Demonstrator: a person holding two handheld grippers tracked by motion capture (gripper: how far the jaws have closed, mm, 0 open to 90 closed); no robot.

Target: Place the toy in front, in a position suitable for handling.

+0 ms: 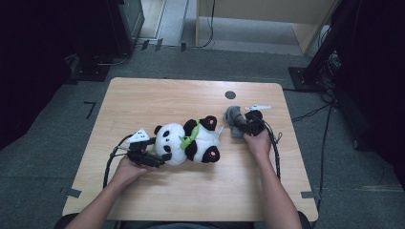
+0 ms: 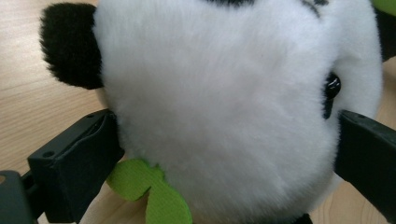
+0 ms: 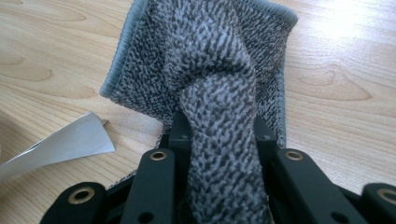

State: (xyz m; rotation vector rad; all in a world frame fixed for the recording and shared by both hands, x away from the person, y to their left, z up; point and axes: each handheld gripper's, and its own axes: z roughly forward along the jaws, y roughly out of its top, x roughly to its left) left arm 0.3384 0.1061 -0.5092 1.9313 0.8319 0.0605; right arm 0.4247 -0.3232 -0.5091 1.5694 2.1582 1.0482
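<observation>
Grey cloth (image 3: 219, 140) pinched in right tool (image 3: 219, 135) — folded upward.

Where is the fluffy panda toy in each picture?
High view: the black-and-white plush panda toy lies in the middle of the table, between the two hands.
Left gripper view: the panda sits close up between that gripper's two black jaws.
Right gripper view: the panda is not in it.
Shared landmark: the light wooden table top.

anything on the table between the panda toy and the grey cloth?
Just a thin white tag off the panda toy, then bare wood up to the grey cloth, as the high view shows.
</observation>
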